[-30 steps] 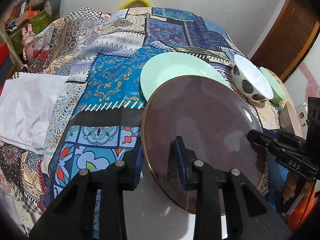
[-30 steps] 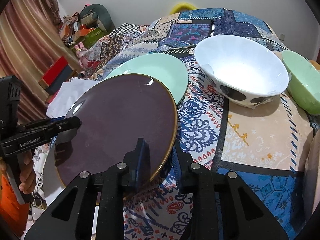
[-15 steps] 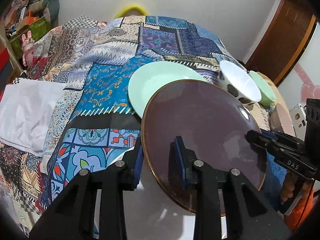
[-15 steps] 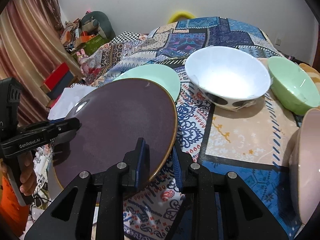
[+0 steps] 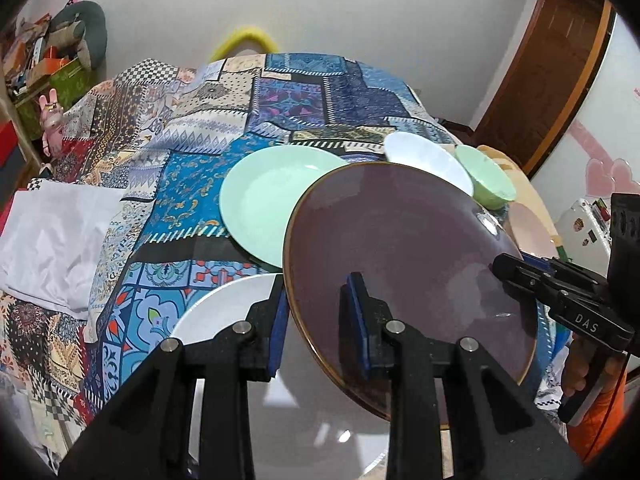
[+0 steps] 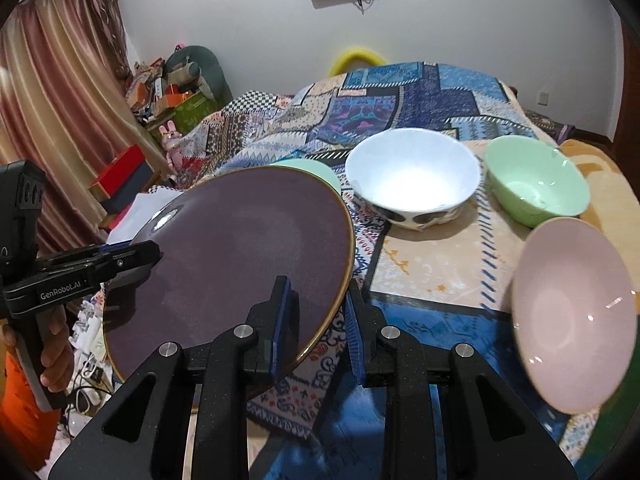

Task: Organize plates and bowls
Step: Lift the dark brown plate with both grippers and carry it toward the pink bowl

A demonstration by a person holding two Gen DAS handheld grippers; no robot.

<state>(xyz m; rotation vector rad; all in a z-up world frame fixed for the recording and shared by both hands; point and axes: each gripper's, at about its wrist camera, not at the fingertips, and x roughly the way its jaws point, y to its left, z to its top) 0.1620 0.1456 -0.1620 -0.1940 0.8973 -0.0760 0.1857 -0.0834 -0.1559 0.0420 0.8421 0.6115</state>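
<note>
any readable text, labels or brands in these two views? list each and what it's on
"DAS": white letters on the right gripper, on its black body, seen from the left wrist view.
"GenRobot.AI": white letters on the left gripper, on its black body, seen from the right wrist view.
Stickers on the white appliance at the right edge: too small to read.
Plates and bowls carry no text.

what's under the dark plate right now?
Under the dark plate, held up by both grippers, a white plate shows on the patchwork cloth. Behind it lies the mint plate. The white plate's right part is covered.
</note>
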